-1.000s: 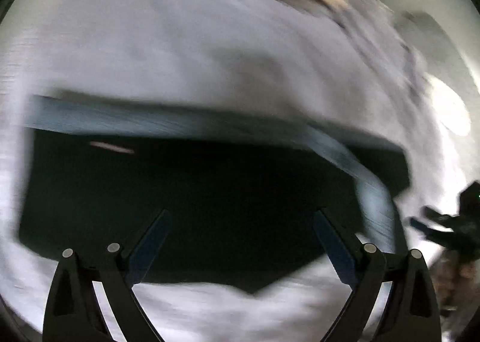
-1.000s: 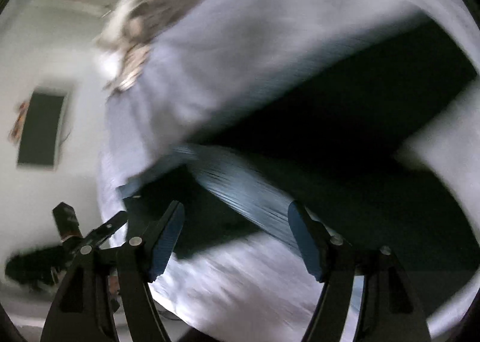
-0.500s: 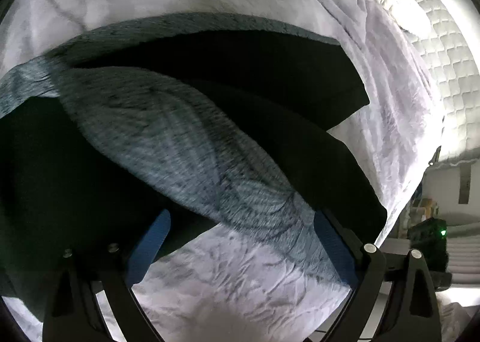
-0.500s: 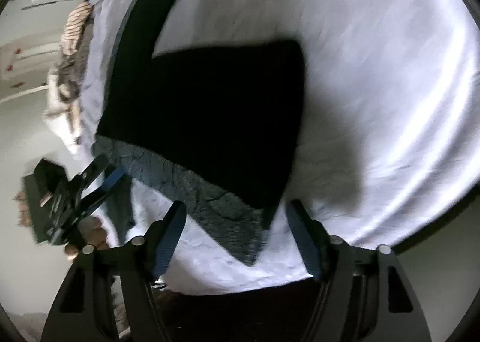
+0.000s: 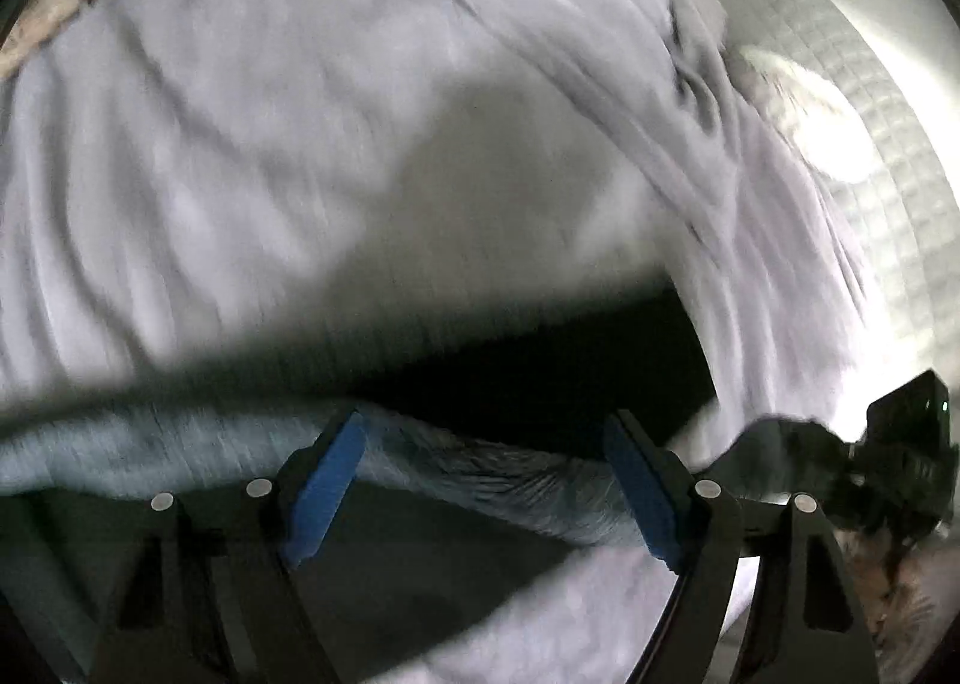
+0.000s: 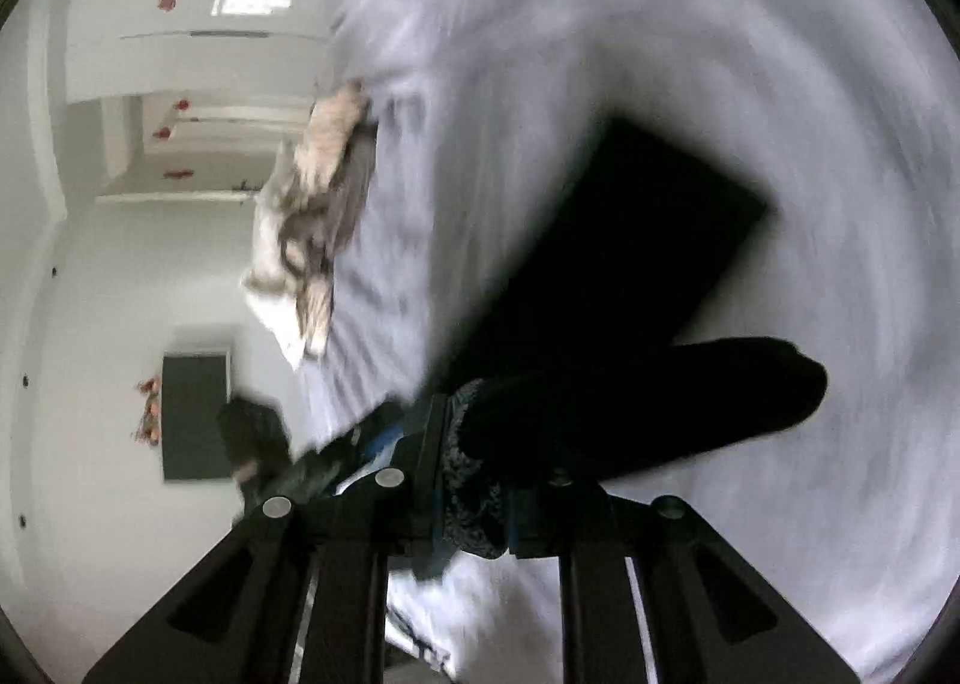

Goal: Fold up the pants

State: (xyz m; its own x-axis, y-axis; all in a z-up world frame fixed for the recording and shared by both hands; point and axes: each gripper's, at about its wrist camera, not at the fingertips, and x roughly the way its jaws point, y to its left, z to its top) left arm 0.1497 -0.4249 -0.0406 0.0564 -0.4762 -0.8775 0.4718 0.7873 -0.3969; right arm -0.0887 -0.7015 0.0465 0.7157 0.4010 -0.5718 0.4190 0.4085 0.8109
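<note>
While pants lie dark and part-doubled on bed sheet, right gripper just closed onto grey waistband, left gripper wide, narrowing, waistband between pads unpinched; fold judged mid-way, final folds outstanding.

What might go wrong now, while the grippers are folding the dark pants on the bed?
1. The right gripper, its jaws just closing, pinches only the grey waistband; the pants may slip out.
2. The left gripper has open jaws over the waistband, so one side may sag.
3. The loose bedsheet might get pinched too.
</note>
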